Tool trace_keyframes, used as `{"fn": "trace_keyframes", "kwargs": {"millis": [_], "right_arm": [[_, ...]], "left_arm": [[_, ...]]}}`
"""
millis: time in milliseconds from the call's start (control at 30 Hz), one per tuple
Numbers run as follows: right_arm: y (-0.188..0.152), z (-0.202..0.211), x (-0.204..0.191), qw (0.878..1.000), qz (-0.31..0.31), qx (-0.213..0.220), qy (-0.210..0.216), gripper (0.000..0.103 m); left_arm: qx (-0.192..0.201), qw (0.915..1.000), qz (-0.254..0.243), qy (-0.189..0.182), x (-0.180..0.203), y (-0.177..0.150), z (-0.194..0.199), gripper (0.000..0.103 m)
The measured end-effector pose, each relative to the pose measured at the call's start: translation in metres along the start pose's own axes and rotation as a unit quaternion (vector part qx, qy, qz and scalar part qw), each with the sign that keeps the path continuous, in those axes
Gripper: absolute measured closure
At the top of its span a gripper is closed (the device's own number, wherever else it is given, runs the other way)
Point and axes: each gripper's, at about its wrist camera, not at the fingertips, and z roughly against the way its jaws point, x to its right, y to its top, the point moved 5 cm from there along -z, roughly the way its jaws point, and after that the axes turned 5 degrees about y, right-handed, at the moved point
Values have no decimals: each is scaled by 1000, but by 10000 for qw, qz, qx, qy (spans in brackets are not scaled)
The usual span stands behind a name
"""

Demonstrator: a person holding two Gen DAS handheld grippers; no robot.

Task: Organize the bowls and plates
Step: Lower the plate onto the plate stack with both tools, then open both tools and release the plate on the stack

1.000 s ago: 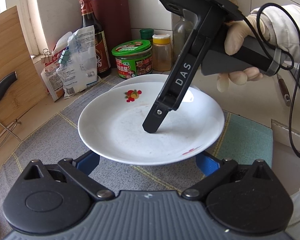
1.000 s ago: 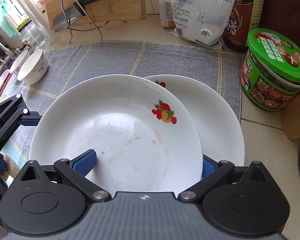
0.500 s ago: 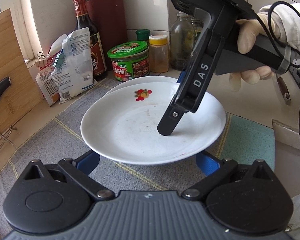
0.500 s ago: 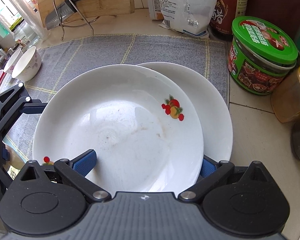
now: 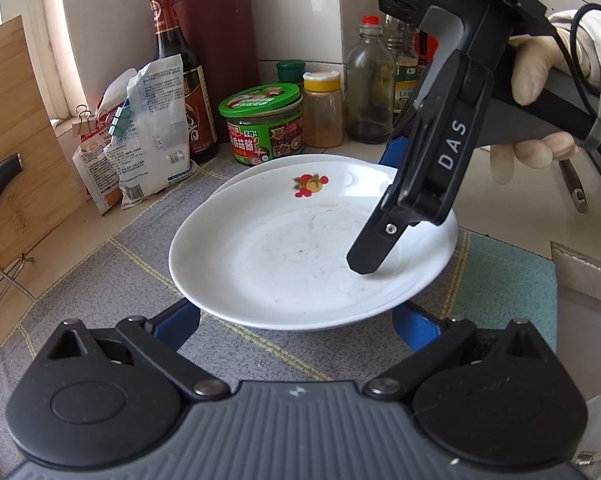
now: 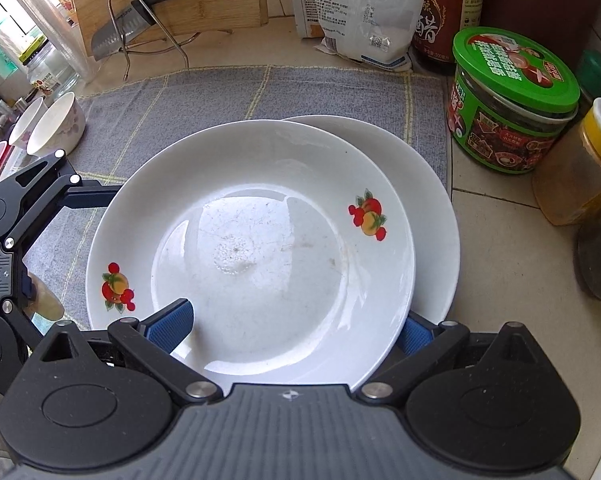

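A white plate with fruit decals (image 5: 292,256) (image 6: 256,240) lies tilted over a second white plate (image 5: 260,168) (image 6: 428,200) on the grey mat (image 6: 260,92). My left gripper (image 5: 298,320) is open, its blue fingers tucked under the upper plate's near rim. My right gripper (image 6: 292,328) is open and straddles that plate's rim: one finger (image 5: 364,256) sits inside the dish, the other is under the edge. Neither jaw clamps the plate. Two small bowls (image 6: 56,124) stand at the mat's left end.
A green-lidded jar (image 5: 260,128), sauce bottle (image 5: 180,80), bags (image 5: 148,136), spice jars and a knife block (image 5: 216,48) crowd the back. A cutting board with a knife (image 6: 148,12) leans on a wire rack. A teal cloth (image 5: 504,276) lies to the right.
The upper plate has slid further over the lower plate. My right gripper has drawn back from the plate's middle toward its rim.
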Motion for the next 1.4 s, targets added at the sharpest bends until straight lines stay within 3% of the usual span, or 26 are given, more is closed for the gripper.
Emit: {"fn": "trace_keyframes", "kwargs": {"millis": [967, 1400], "right_arm": [[-11, 17, -7, 9997, -208, 94, -43, 0], [-17, 22, -5, 9994, -274, 95, -193, 0]], "left_arm": [[244, 9996, 95, -64, -2, 4, 5, 1], [176, 9998, 114, -57, -3, 2, 0, 1]]}}
